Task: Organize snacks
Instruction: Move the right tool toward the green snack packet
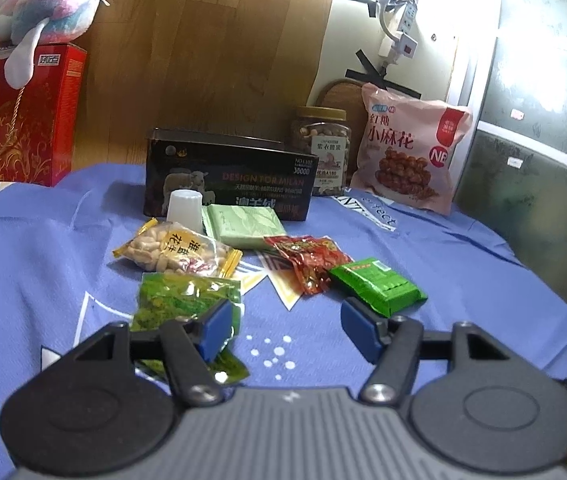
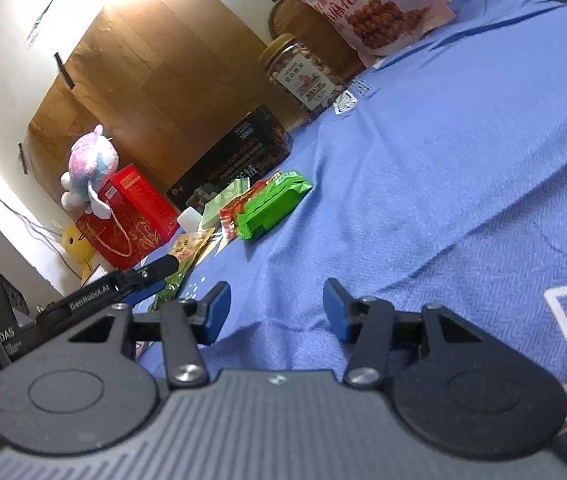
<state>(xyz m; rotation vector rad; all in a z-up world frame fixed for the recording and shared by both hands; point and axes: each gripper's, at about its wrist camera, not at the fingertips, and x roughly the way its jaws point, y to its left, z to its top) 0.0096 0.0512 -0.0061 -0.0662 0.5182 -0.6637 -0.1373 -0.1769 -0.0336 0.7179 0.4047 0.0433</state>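
Small snack packs lie on the blue cloth [image 1: 423, 240]: a peanut bag [image 1: 175, 251], a pale green pack [image 1: 245, 226], a red pack [image 1: 309, 260], a bright green pack [image 1: 377, 286] and a clear green bag [image 1: 183, 304]. My left gripper [image 1: 285, 330] is open and empty; its left finger is over the clear green bag. My right gripper [image 2: 277, 312] is open and empty above bare cloth, well short of the bright green pack [image 2: 275, 204] and red pack [image 2: 235, 210]. The left gripper's black body [image 2: 123, 284] shows in the right wrist view.
A black open box [image 1: 227, 178] stands behind the packs with a white cup [image 1: 184, 210] in front. A nut jar [image 1: 323, 148] and a pink snack bag [image 1: 411, 154] stand at back right. A red gift box [image 1: 19, 120] with a plush toy [image 1: 43, 12] is at back left.
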